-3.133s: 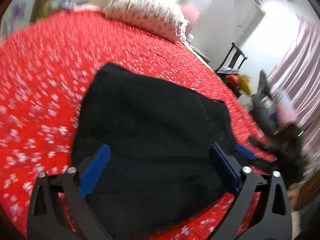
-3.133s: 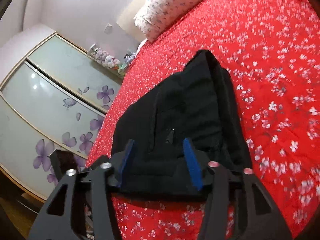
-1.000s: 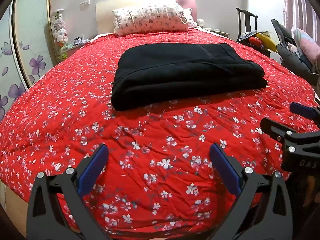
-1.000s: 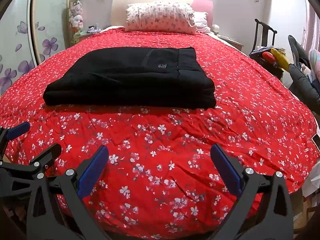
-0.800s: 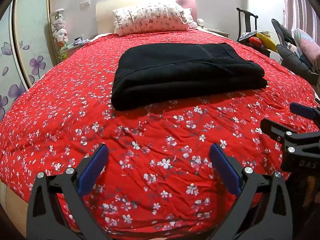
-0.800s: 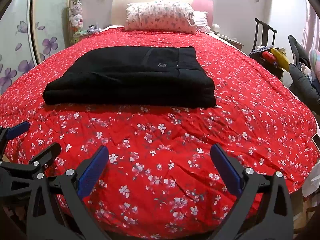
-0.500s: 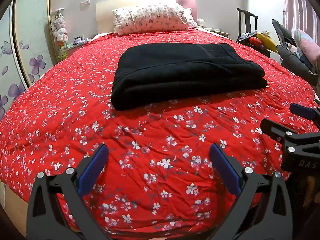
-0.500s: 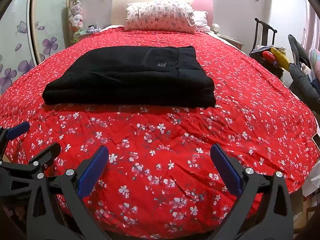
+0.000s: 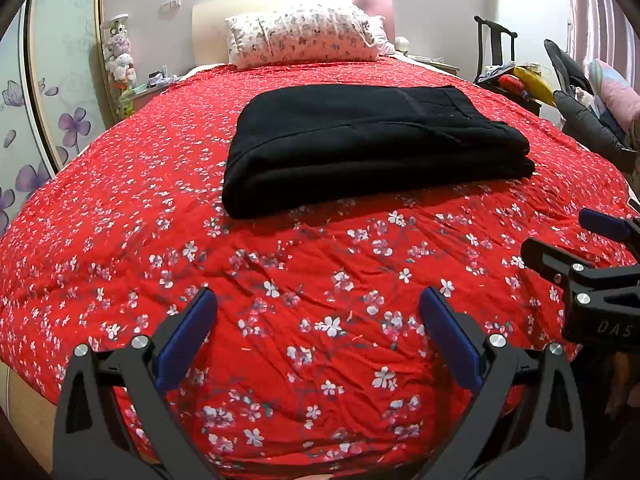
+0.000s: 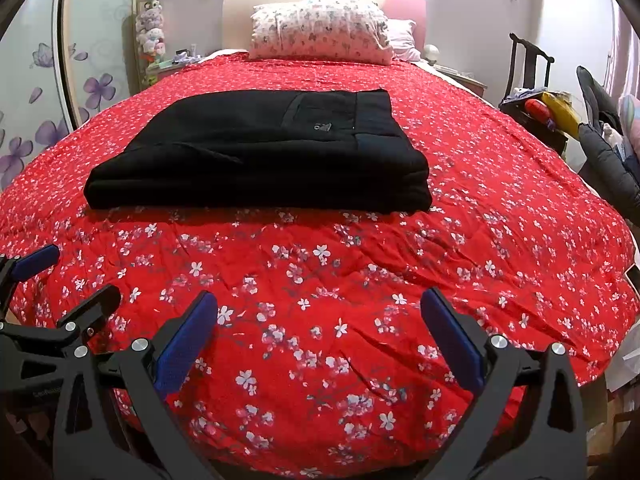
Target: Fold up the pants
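The black pants [image 9: 372,140] lie folded in a flat rectangular stack in the middle of the red flowered bedspread [image 9: 320,280]; they also show in the right wrist view [image 10: 264,156]. My left gripper [image 9: 318,308] is open and empty, held back over the foot of the bed, well short of the pants. My right gripper [image 10: 318,308] is open and empty, also at the foot of the bed. Each gripper shows at the edge of the other's view: the right one [image 9: 560,244], the left one [image 10: 68,280].
A flowered pillow [image 9: 300,36] leans on the headboard. A wardrobe with purple flower doors [image 10: 40,80] stands on the left. A black chair with piled items [image 9: 516,76] and dark clothing [image 9: 588,120] stand on the right of the bed.
Three seconds ago both grippers were at the pants' near edge; they have since pulled back to the foot of the bed, open. Over the last second nothing has moved.
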Demonstrator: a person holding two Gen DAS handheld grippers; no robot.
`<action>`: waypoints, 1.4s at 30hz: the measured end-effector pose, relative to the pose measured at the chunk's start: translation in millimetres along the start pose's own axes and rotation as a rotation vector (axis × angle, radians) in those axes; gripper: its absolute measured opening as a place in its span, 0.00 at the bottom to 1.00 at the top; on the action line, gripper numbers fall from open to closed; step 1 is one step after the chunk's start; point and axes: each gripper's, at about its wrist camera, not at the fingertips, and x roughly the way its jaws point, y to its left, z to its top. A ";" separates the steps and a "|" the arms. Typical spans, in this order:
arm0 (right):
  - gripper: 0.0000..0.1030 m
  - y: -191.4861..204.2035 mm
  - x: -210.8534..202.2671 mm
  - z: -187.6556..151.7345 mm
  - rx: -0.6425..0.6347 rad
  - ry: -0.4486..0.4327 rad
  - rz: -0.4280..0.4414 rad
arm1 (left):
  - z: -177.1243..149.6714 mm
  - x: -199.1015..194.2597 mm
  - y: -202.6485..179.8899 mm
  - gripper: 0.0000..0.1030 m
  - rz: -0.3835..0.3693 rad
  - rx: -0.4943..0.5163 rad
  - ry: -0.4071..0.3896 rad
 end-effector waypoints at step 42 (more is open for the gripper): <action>0.99 -10.7 7.2 0.2 -0.015 0.012 0.007 | -0.6 -0.1 -0.9 0.98 -0.006 -0.009 0.007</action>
